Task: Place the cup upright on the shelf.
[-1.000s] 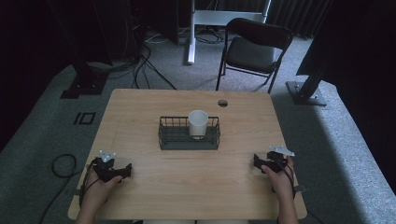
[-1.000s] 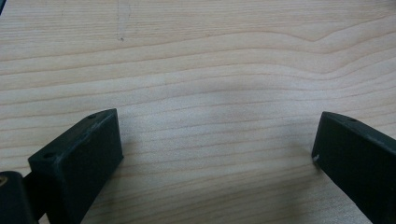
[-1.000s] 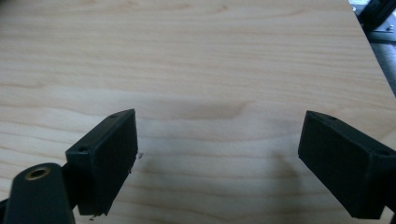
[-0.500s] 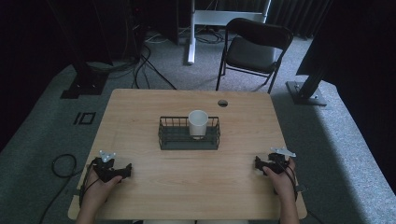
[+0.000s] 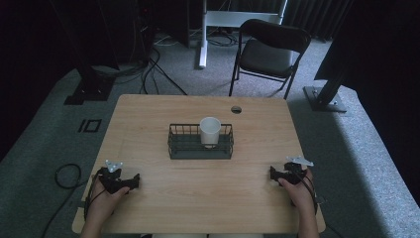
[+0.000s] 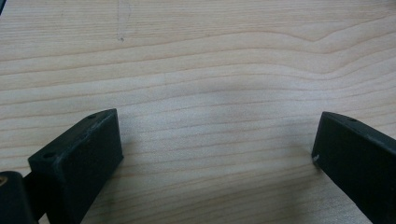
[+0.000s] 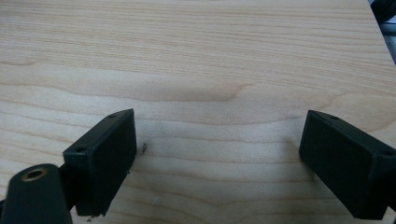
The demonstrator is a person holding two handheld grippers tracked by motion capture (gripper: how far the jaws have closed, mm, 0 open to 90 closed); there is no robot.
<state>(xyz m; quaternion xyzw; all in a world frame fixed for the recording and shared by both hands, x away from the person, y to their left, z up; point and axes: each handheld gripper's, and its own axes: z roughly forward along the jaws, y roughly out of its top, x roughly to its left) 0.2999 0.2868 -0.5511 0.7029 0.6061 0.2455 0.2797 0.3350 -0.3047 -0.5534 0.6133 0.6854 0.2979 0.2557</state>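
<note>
At the bottom of the high view, the person's left hand (image 5: 101,196) held the left gripper (image 5: 130,181) low on the wooden table (image 5: 148,124), lower left of the frame, and the right hand (image 5: 300,191) held the right gripper (image 5: 273,173) at lower right. In each gripper view the two black jaws stood wide apart, released, with bare wood grain between them and nothing grasped. Farther up, at the middle of the table, sat a black wire basket (image 5: 184,145) with a white cup (image 5: 210,130) standing upright inside its right half. Near the table's far edge was a round cable hole (image 5: 236,109). Beyond it, at upper centre-right, stood a dark folding chair (image 5: 270,49) on grey carpet (image 5: 356,148).
</note>
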